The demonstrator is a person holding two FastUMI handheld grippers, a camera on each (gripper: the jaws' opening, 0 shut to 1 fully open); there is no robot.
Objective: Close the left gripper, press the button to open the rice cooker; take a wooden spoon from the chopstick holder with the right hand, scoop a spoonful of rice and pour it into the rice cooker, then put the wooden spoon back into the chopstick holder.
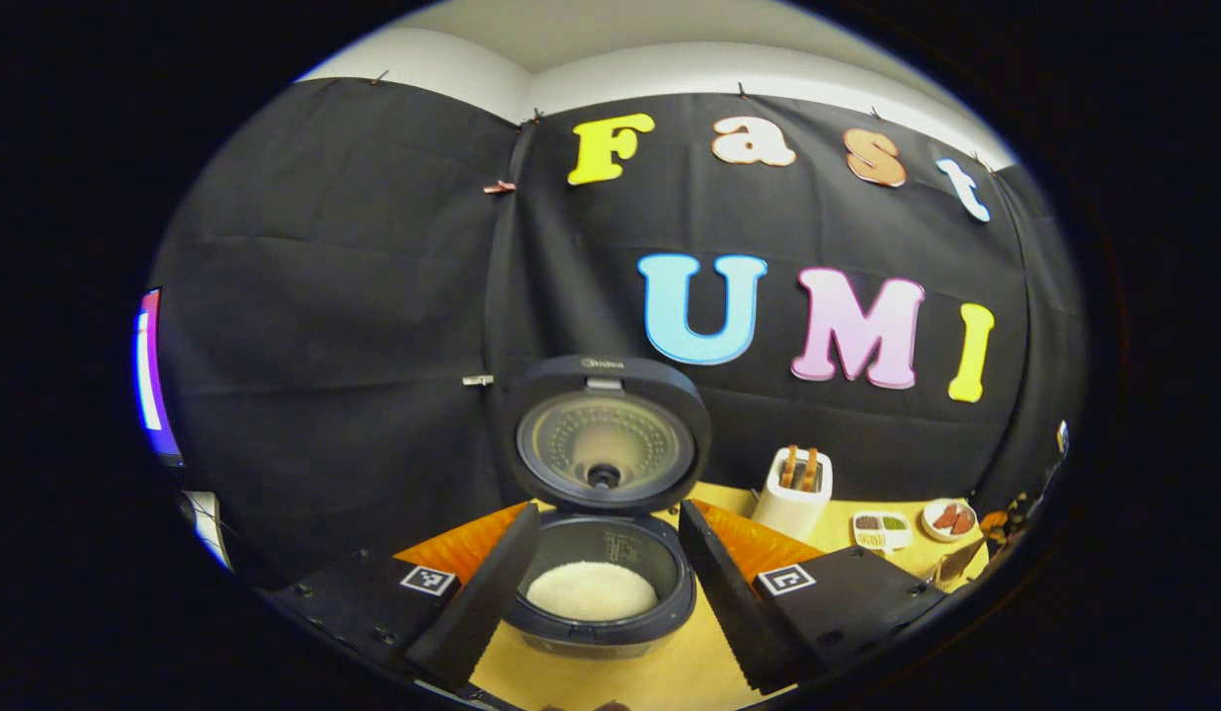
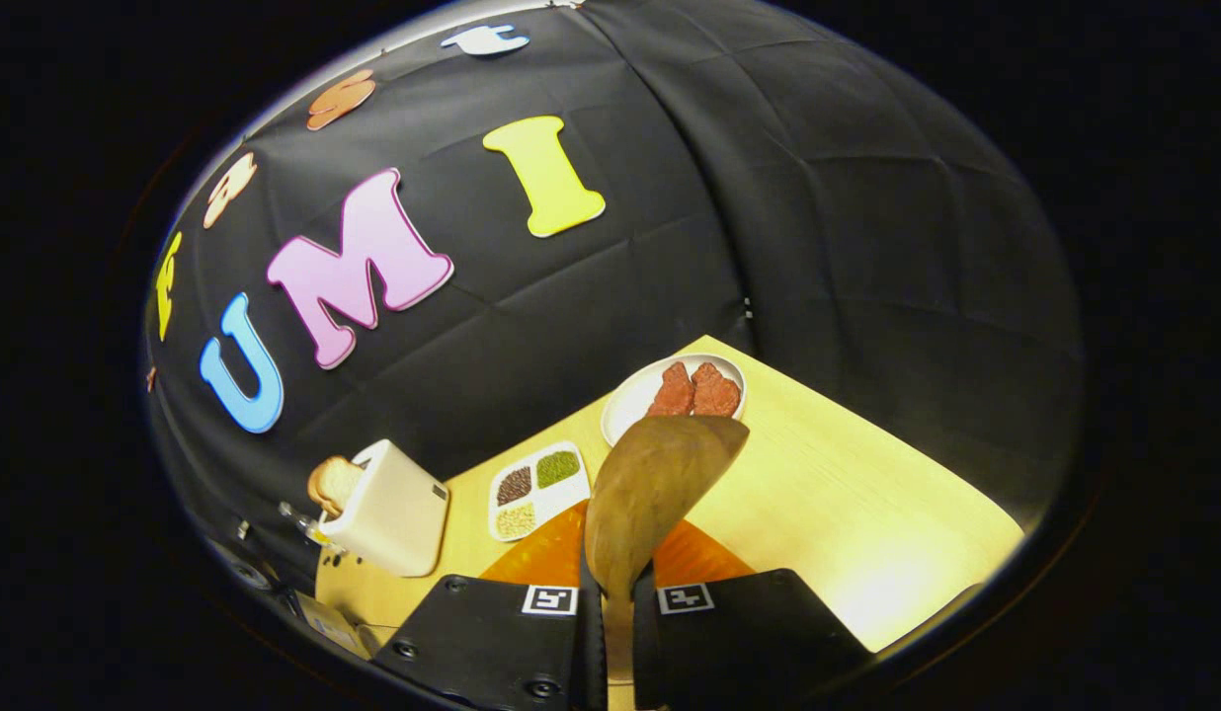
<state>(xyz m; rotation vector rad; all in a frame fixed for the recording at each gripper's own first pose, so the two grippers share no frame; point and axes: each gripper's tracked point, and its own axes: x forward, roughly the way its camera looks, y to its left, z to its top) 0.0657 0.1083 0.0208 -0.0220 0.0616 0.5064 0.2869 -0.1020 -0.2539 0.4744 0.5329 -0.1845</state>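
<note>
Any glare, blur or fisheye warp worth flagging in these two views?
Left gripper view: strong fisheye bowing at the edges; the open dark rice cooker and its white rice are sharp, and a bright lit screen glows at the far left. Right gripper view: tilted and warped, hot glare on the pale wooden table; the brown wooden spoon close to the lens looks slightly soft.

your left hand-held gripper (image 1: 599,592) points level and forward with its two fingers (image 1: 477,592) spread wide apart. your right hand-held gripper (image 2: 618,632) tilts downward, both fingers (image 2: 586,632) pressed together on a wooden spoon (image 2: 650,494) handle.
</note>
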